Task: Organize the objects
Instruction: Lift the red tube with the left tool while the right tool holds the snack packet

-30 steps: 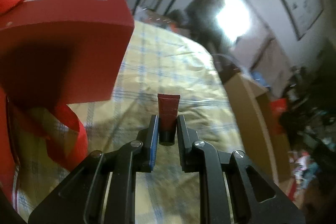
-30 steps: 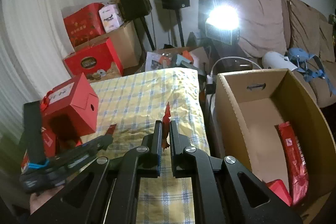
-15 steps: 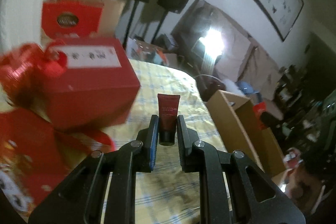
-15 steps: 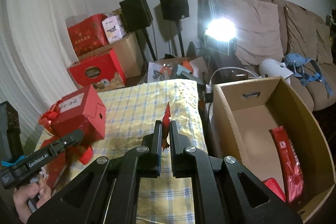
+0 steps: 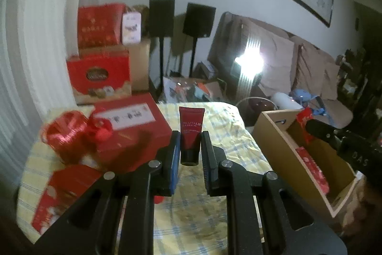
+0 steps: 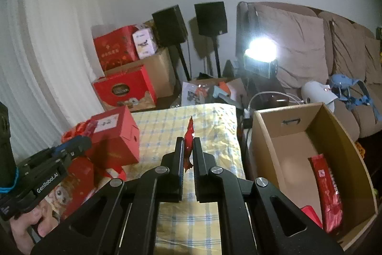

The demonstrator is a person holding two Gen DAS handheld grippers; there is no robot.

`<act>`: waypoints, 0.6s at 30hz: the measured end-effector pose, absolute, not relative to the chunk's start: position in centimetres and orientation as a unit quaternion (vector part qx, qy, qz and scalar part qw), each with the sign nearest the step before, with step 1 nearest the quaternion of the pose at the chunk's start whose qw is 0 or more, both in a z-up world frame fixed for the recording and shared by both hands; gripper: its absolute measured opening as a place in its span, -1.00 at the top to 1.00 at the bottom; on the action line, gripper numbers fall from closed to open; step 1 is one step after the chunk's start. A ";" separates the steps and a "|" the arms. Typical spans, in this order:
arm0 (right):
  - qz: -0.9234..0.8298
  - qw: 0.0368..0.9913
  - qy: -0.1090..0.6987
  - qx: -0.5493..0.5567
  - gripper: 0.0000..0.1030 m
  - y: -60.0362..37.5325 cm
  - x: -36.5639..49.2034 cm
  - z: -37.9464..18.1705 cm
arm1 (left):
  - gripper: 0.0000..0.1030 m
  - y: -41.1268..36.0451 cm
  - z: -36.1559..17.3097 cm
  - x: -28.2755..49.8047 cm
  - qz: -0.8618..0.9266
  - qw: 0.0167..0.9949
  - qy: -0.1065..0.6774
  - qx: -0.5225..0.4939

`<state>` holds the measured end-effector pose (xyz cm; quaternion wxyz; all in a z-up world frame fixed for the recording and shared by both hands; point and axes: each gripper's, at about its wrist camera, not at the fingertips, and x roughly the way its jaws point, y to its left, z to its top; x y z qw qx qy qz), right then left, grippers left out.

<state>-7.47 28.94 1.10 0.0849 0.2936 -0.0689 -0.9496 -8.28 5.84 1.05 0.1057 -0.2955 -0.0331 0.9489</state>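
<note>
Tube sits upright in left gripper, jaws nearly closed on its cap end, above the checked tabletop. Right gripper has jaws all but shut on a thin red sachet, edge-on. Both look light; tube is soft and squeezable, so a hold near the stiffer cap suits it. Sachet is floppy and slick, best pinched mid-body. Box stands open just right of the tabletop.
</note>
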 end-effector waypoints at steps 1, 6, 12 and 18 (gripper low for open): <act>-0.950 0.086 -0.068 0.291 0.90 28.9 -7.3 1.4 | 0.70 5.8 1.3 -8.0 0.951 0.103 -0.029 -0.292; -0.953 0.090 -0.067 0.282 0.89 28.6 -6.3 2.3 | 0.70 5.9 2.9 -6.7 0.958 0.087 -0.012 -0.272; -0.955 0.097 -0.066 0.273 0.89 28.5 -5.3 3.1 | 0.70 6.2 4.1 -5.8 0.965 0.070 0.005 -0.254; -0.957 0.101 -0.067 0.262 0.89 28.8 -4.3 3.9 | 0.70 6.3 4.6 -5.0 0.968 0.062 0.013 -0.245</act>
